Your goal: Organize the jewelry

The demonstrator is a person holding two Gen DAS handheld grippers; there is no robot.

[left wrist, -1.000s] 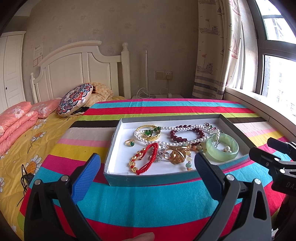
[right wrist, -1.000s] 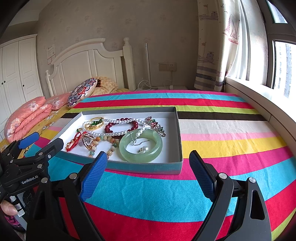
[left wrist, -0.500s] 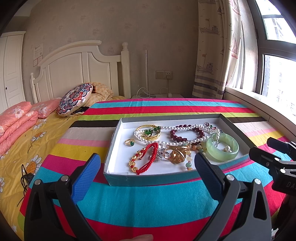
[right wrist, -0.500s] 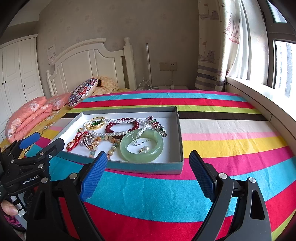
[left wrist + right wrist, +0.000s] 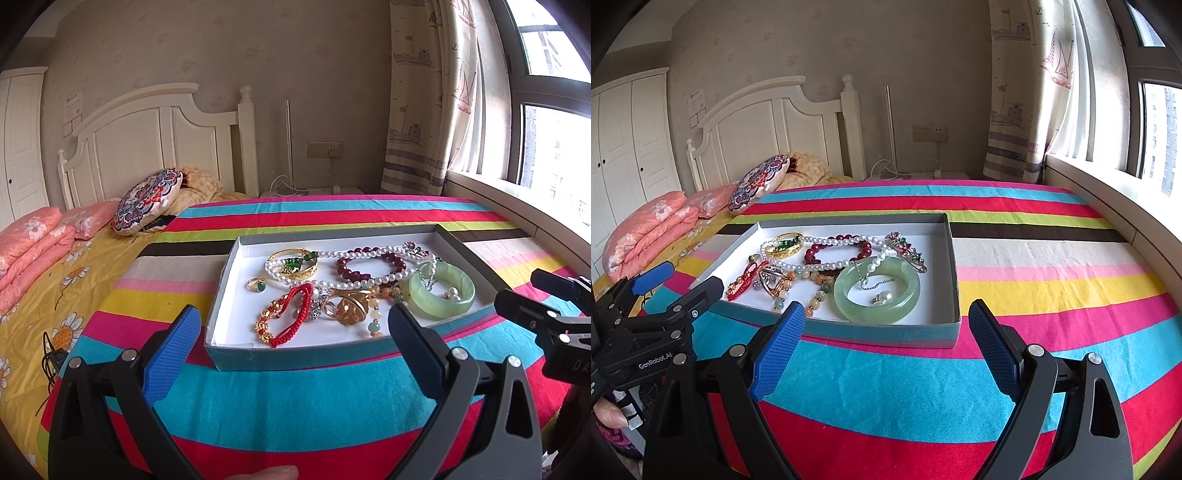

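A shallow grey-blue box [image 5: 295, 357] [image 5: 955, 266] with a white floor lies on the striped cloth. It holds a tangle of jewelry: a pale green jade bangle [image 5: 441, 300] [image 5: 877, 295], a pearl necklace [image 5: 332, 254] [image 5: 827, 264], a dark red bead bracelet [image 5: 369, 263] [image 5: 831, 248], a gold bangle [image 5: 293, 264] [image 5: 785, 248], a green-stone ring [image 5: 257, 284], a red cord bracelet [image 5: 288, 321] [image 5: 742, 284] and a gold ornament [image 5: 347, 309]. My left gripper [image 5: 293, 328] is open before the box's near edge. My right gripper [image 5: 886, 325] is open before its near right corner. Both are empty.
The striped cloth [image 5: 1034, 266] covers a raised surface beside a bed with pink quilts [image 5: 26, 243] and a round patterned cushion [image 5: 147, 201]. A window sill [image 5: 1108, 199] runs along the right. A curtain [image 5: 424, 110] hangs at the back right.
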